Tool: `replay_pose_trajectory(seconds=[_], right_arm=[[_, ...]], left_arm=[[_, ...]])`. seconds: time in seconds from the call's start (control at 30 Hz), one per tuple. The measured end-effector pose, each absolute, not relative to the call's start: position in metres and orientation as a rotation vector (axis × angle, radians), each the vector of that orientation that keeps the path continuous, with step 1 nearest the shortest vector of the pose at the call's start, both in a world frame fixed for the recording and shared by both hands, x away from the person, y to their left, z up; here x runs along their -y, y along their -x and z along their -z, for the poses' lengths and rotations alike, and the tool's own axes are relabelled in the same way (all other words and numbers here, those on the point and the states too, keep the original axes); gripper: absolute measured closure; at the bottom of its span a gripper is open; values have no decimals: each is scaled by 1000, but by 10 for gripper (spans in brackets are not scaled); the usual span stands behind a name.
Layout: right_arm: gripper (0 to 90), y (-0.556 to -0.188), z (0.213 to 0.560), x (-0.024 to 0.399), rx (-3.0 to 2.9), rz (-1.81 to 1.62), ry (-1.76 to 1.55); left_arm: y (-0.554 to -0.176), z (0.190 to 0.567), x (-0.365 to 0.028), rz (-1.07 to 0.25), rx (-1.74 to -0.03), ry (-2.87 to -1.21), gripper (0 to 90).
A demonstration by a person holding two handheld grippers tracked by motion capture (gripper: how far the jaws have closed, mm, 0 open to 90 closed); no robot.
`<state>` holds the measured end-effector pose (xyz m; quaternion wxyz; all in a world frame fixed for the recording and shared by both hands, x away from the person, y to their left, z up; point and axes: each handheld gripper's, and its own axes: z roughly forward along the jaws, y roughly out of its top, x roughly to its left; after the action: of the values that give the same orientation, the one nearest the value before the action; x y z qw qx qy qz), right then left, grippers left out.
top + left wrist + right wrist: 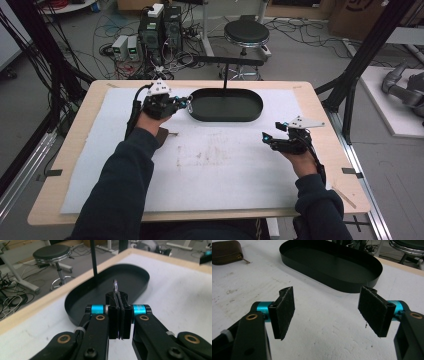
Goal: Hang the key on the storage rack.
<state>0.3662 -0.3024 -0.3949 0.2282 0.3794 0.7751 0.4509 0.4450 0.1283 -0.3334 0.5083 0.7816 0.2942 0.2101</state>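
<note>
Left hand-held gripper (117, 298) clamped on a small metal bit (115, 286) over the black tray's rim (75, 321) — right hand-held gripper (327, 310) wide open, empty.

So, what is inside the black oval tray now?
The tray looks empty: its dark floor is bare in both gripper views. The left gripper holds a small metal piece above its near end; the floor just below that is covered.

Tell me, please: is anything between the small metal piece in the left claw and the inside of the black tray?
Nothing visible blocks it. The left claw is shut on the small metal piece, whose tip points over the near rim of the black tray. The tray floor beyond looks bare. The brown pouch lies apart on the white mat.
</note>
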Motion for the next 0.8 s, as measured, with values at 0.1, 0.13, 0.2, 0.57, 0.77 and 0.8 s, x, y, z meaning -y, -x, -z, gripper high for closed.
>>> replay_pose_trajectory(seconds=[0.1,0.13,0.2,0.57,0.77,0.8], right_arm=[[299,-366,394,305,-2119,-1257,-1057],[299,-366,394,306,-2116,-1263,-1063],[299,-366,393,308,-2107,-1275,-1071],[299,-367,394,309,-2114,-1282,-1062],[299,-366,396,311,-2126,-1277,-1062],[299,-366,396,311,-2126,-1277,-1062]], left_arm=[[-464,323,-122,-525,-701,-1894,880],[-476,317,-119,-523,-694,-1886,880],[-482,314,-117,-524,-691,-1880,880],[-535,306,-102,-571,-671,-1921,879],[-552,309,-106,-578,-710,-1904,879],[-552,309,-106,-578,-710,-1904,879]])
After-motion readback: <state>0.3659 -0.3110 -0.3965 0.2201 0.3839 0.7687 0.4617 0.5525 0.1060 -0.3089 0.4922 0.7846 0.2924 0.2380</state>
